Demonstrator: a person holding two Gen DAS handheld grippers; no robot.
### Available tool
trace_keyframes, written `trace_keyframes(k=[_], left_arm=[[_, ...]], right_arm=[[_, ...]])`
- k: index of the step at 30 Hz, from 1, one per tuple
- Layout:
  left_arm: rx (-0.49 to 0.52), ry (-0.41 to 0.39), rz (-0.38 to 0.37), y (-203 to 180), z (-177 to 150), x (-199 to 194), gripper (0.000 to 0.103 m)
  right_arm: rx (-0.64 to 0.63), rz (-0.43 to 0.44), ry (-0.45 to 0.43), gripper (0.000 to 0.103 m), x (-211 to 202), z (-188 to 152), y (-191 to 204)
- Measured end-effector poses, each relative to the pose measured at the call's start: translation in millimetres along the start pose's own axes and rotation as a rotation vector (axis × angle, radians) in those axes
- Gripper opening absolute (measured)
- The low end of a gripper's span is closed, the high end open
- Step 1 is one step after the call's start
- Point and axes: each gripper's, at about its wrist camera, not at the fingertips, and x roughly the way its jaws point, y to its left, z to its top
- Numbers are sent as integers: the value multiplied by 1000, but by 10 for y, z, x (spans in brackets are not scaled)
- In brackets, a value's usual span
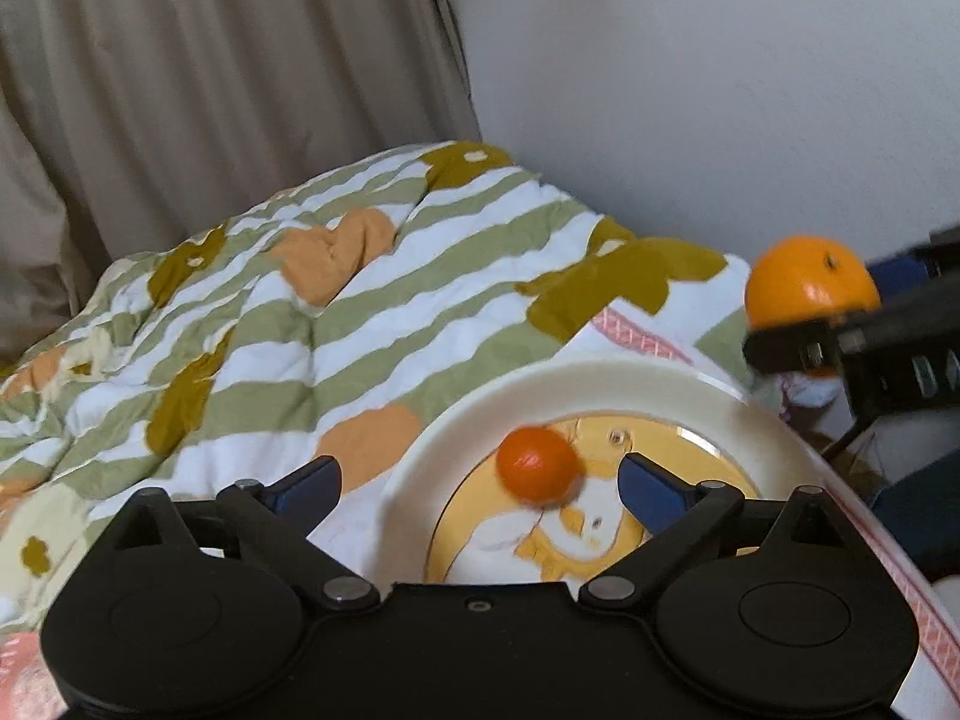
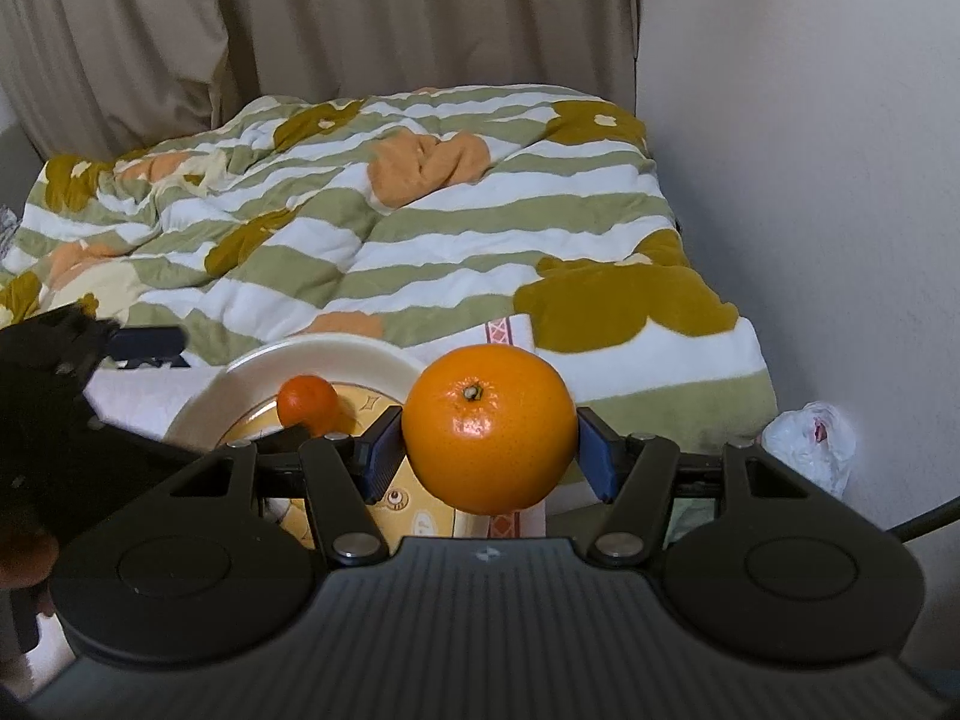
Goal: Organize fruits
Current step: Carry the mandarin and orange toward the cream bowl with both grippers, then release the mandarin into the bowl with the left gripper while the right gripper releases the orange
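A: What is the left tool (image 1: pixel 480 477) doing?

B: Its blue pads (image 1: pixel 651 489) stand wide apart over the near part of the plate (image 1: pixel 456 414). The small mandarin (image 1: pixel 537 465) sits between them, touching neither pad, blurred, over the plate's yellow cartoon centre.

A: And the right tool (image 2: pixel 489 450)?

B: It is clamped on the large orange (image 2: pixel 487 427), one pad on each side, stem end up. The orange hangs just right of the plate, above the edge where the plate meets the white cloth with a red patterned border (image 2: pixel 504 333).

A: Where is the small fruit from that side?

B: Left of the large orange and a little farther off, inside the plate's cream rim.

A: What is the plate on?

B: A bed, on that cloth. Beyond it lies a quilt (image 2: pixel 372 228) striped green and white with orange and olive flowers.

A: Farther still?

B: Beige curtains (image 2: pixel 312 18) at the back, a white wall (image 2: pixel 810 150) on the right, and a crumpled white plastic bag (image 2: pixel 810 441) by the wall beside the bed.
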Motion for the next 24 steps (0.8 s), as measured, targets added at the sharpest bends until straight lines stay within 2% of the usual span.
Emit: trace_keyframes(k=[9, 15, 24], left_arm=[[-30, 72, 58, 114, -255, -248, 101], [-101, 101, 42, 206, -378, -369, 101], [-167, 112, 17, 302, -420, -442, 101]], right_arm=[[-62, 42, 29, 76, 170, -31, 210], [-164, 68, 49, 76, 377, -172, 512], [-307, 32, 13, 76, 588, -324, 756]])
